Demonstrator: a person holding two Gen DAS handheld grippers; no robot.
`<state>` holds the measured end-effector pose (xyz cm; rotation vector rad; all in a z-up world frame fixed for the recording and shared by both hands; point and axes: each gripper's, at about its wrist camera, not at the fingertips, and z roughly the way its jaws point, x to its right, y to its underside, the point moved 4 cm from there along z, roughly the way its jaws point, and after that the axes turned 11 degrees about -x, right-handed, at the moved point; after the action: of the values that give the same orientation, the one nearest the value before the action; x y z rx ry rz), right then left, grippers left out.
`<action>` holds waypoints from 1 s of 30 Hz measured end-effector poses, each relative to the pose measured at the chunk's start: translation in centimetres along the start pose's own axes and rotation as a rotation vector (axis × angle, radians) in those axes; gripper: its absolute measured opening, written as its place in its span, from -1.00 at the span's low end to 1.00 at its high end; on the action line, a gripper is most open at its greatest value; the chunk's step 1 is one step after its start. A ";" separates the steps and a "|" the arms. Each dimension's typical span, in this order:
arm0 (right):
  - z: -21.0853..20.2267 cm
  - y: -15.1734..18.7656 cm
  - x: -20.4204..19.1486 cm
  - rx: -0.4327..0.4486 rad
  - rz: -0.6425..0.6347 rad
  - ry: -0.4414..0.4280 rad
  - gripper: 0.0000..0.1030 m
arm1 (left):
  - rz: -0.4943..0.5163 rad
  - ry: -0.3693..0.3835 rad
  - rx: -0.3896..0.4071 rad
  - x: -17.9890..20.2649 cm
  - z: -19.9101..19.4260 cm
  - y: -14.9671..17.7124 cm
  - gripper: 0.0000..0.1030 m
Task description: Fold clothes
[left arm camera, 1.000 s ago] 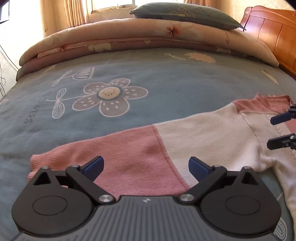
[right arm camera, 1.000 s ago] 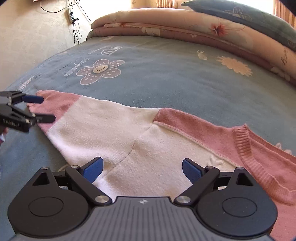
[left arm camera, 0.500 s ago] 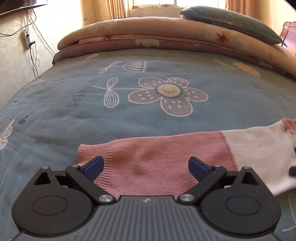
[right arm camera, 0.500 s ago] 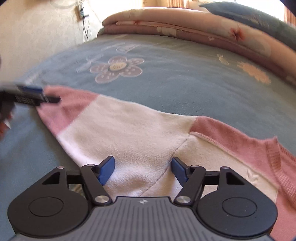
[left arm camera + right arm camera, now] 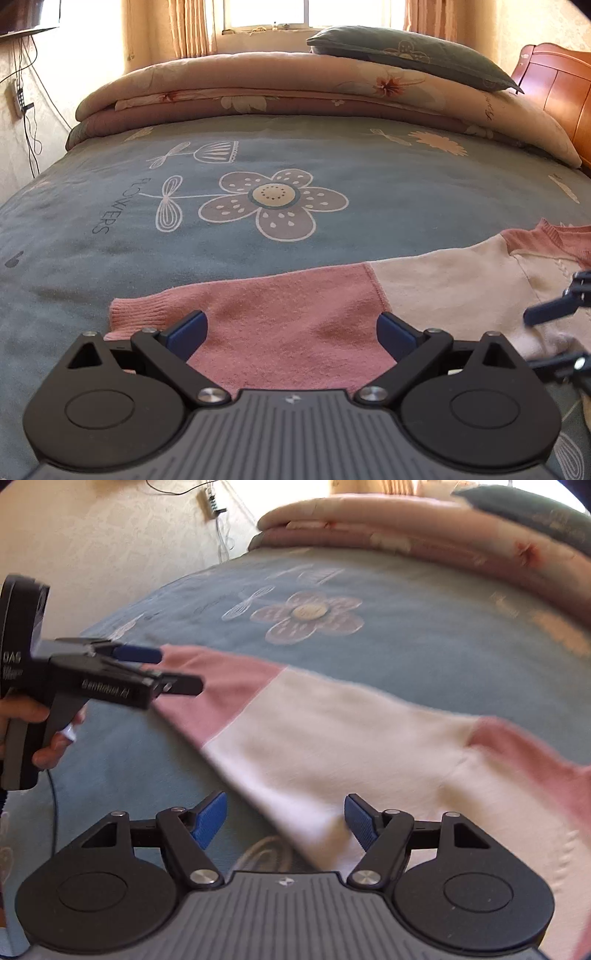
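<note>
Sweater [image 5: 443,291] of soft pink and cream knit is laid flat across a blue-grey bedspread printed with flowers [image 5: 258,147], one sleeve stretched out sideways, probably so it can be folded inward. One garment and two grippers are seen. The left gripper [image 5: 291,328] is held low over the pink cuff end, its fingers spread wide with nothing pinched. The right gripper [image 5: 284,818] is poised over the lower edge of the cream part of the sleeve, its fingers moderately apart and not pressing the cloth. One folded floral quilt [image 5: 295,85] and one dark green pillow [image 5: 406,55] are stacked at the far side.
</note>
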<state>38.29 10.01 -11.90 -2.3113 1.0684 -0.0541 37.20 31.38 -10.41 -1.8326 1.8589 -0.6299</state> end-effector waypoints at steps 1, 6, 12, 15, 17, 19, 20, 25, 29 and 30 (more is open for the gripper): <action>0.5 0.1 -0.7 0.009 -0.010 -0.008 0.51 | -0.009 0.006 -0.007 -0.2 0.1 0.1 0.90; -0.2 -0.8 -2.7 0.055 -0.019 -0.121 0.51 | -0.053 0.063 -0.005 -1.1 -0.3 0.3 0.90; -1.5 0.5 -1.4 -0.006 0.022 0.013 0.52 | -0.058 0.114 -0.015 -0.5 0.5 0.7 0.90; -0.5 1.1 -1.1 -0.016 0.070 -0.053 0.73 | -0.066 0.120 -0.034 -0.4 1.1 0.9 0.90; -0.7 0.6 -1.6 0.019 0.071 -0.151 0.73 | -0.066 0.106 -0.053 -0.6 1.5 1.0 0.90; -1.3 0.1 -1.6 0.045 0.093 -0.216 0.72 | -0.075 0.063 -0.055 -1.1 1.5 1.0 0.90; -1.7 -0.1 -1.6 0.055 0.097 -0.219 0.72 | -0.085 0.052 -0.049 -1.4 1.3 0.9 0.90; -2.8 0.2 -0.8 0.049 0.095 -0.147 0.72 | -0.105 0.185 -0.008 -0.8 0.4 0.5 0.90; -3.2 0.7 -0.2 0.042 0.089 -0.106 0.72 | -0.008 0.245 -0.060 1.6 1.6 1.0 0.90; -3.5 0.8 0.0 0.041 0.085 -0.095 0.72 | 0.014 0.228 -0.073 1.8 2.0 1.3 0.90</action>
<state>36.75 7.90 -9.45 -2.2064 1.1053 0.0662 37.37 29.54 -12.73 -1.8566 2.0631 -0.8052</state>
